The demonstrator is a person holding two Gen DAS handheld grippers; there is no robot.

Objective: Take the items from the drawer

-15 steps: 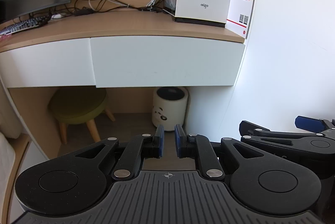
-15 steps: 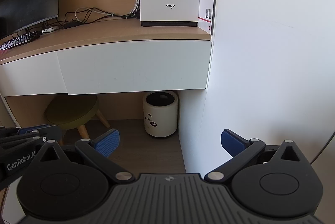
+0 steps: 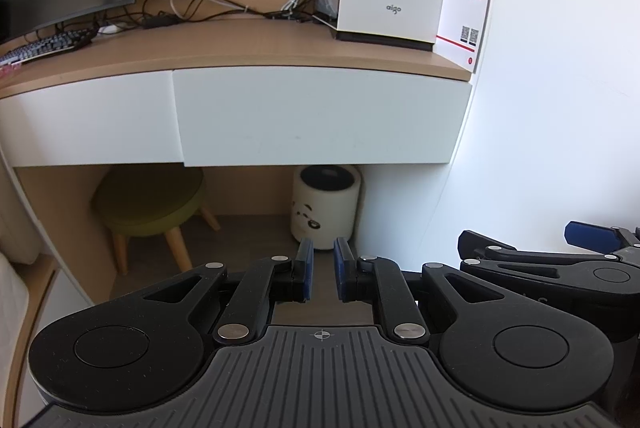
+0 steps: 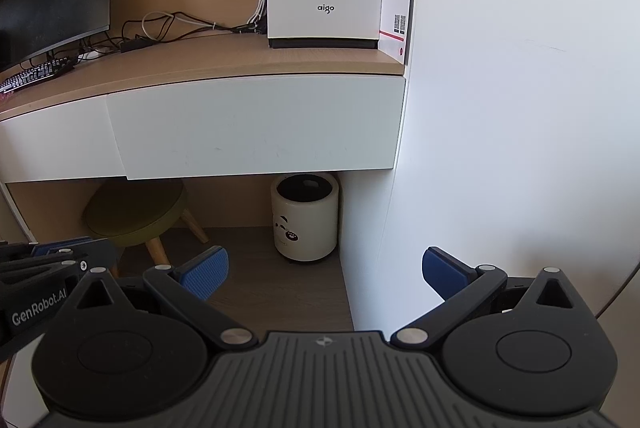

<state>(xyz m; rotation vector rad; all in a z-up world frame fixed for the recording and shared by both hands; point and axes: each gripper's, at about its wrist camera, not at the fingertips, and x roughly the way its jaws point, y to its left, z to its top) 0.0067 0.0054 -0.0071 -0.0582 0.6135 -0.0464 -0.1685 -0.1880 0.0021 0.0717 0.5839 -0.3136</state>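
- Left gripper (image 3: 320, 274): tilted down twd floor under desk, blue pads pressed nearly together, nothing btwn.
- Right gripper (image 4: 325, 274): same downward tilt, just right of left one, jaws spread wide, empty.
- Drawer (image 4: 256, 126): white front, closed, under desk top, well ahead of both; contents hidden.
- Below drawer: green stool (image 4: 136, 212), white bin (image 4: 306, 218) by wall.

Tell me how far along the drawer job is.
Nothing looks done: the right drawer is closed. Both tools are empty and short of it, the left tool shut, the right tool open. Opening the drawer and taking items remains.
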